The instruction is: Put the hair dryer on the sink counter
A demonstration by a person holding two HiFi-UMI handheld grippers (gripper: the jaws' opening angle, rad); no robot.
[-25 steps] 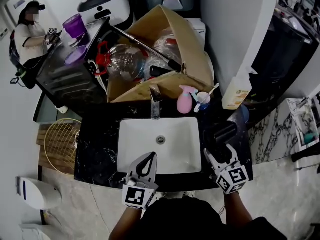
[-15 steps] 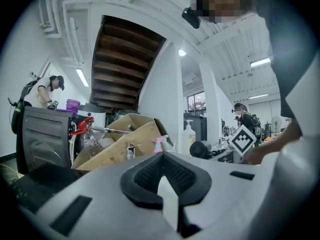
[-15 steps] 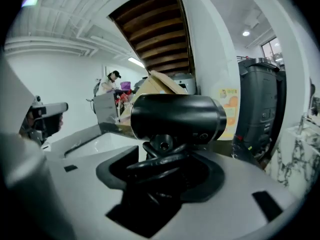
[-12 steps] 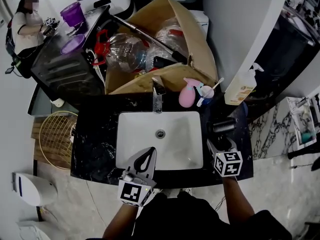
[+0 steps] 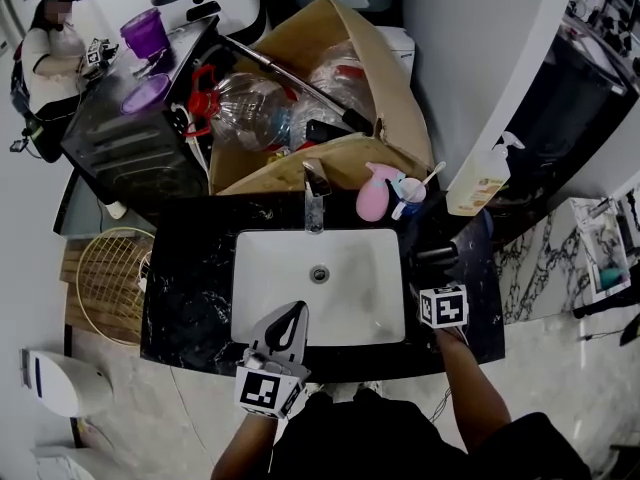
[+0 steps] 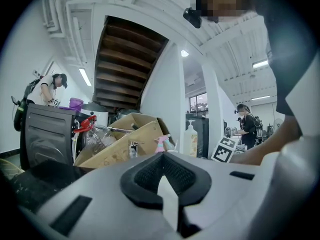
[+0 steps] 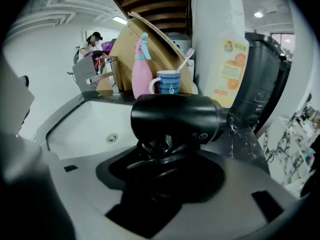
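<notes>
Right gripper (image 7: 162, 156) pinches the hair dryer (image 7: 175, 116) by its handle, black on black pads and hard to make out; left gripper (image 6: 166, 184) is pressed together, empty, at the counter's (image 5: 190, 298) front edge. Dryer sits at the counter's right edge beside the basin (image 5: 345, 278), contact unclear. Versus a second ago, the right gripper has tipped steeper and its marker cube now hides its jaws from above.

Wht wall (image 5: 470, 58), pale marble flr (image 5: 180, 428), wood stair underside (image 6: 125, 69) overhead, strip light (image 6: 84, 76) lit
</notes>
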